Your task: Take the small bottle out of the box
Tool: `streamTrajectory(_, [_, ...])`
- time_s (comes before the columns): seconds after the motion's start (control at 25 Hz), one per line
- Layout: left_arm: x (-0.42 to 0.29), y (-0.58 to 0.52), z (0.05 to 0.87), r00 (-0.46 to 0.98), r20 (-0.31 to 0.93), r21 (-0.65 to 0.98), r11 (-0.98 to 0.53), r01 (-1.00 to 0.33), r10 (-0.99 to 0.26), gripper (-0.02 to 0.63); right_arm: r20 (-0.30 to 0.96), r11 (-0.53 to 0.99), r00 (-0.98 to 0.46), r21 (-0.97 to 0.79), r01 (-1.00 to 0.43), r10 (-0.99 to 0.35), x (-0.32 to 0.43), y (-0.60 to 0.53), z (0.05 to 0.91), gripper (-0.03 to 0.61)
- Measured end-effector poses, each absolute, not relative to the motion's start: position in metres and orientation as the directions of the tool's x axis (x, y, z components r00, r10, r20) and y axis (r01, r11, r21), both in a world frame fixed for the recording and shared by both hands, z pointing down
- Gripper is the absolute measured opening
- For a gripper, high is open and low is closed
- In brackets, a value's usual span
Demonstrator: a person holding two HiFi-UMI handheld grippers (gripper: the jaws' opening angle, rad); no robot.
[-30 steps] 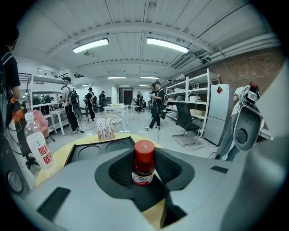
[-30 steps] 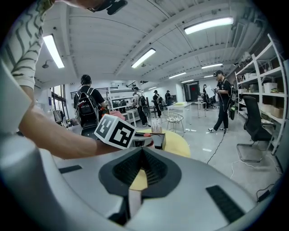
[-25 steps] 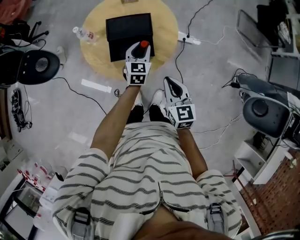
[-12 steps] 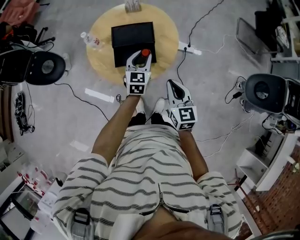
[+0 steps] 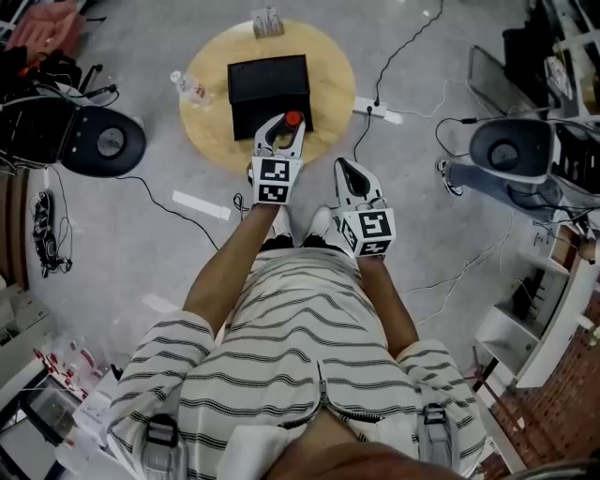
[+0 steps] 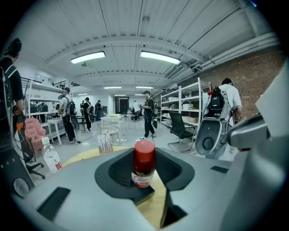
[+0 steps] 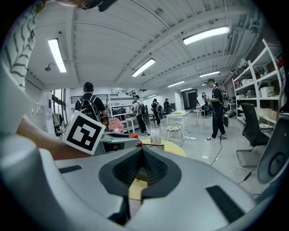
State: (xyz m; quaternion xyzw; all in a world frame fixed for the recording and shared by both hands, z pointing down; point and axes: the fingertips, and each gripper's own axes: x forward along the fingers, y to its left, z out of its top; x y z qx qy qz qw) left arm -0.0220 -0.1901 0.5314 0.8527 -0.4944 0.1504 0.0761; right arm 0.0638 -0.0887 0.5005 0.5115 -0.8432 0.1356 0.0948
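Note:
A small bottle with a red cap point(image 5: 292, 119) point(image 6: 143, 163) is held upright in my left gripper point(image 5: 282, 131) point(image 6: 144, 182), which is shut on its body. It hangs in front of the black box point(image 5: 269, 86), over the near part of the round wooden table point(image 5: 333, 80). My right gripper point(image 5: 349, 172) point(image 7: 142, 168) is lower and to the right, off the table, above the floor. Its jaws are shut with nothing between them. The left gripper's marker cube point(image 7: 84, 131) shows in the right gripper view.
A clear water bottle point(image 5: 190, 87) point(image 6: 51, 155) lies at the table's left edge and a small card stand point(image 5: 267, 21) point(image 6: 104, 143) at its far edge. A power strip point(image 5: 376, 106) with cables and office chairs point(image 5: 105, 141) point(image 5: 511, 152) stand on the floor around.
My left gripper, still holding the bottle, has drawn slightly back from over the box's front toward the person. The right gripper has kept its place beside it.

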Motion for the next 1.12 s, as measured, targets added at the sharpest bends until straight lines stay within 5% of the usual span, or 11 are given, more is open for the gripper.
streamTrajectory(1.12, [-0.03, -0.147, 0.49, 0.5, 0.266, -0.04, -0.528, -0.848, -0.824, 0.146, 0.232, 0.455, -0.467, -0.108, -0.884, -0.853, 0.061, -0.103, 0.475, 0.017])
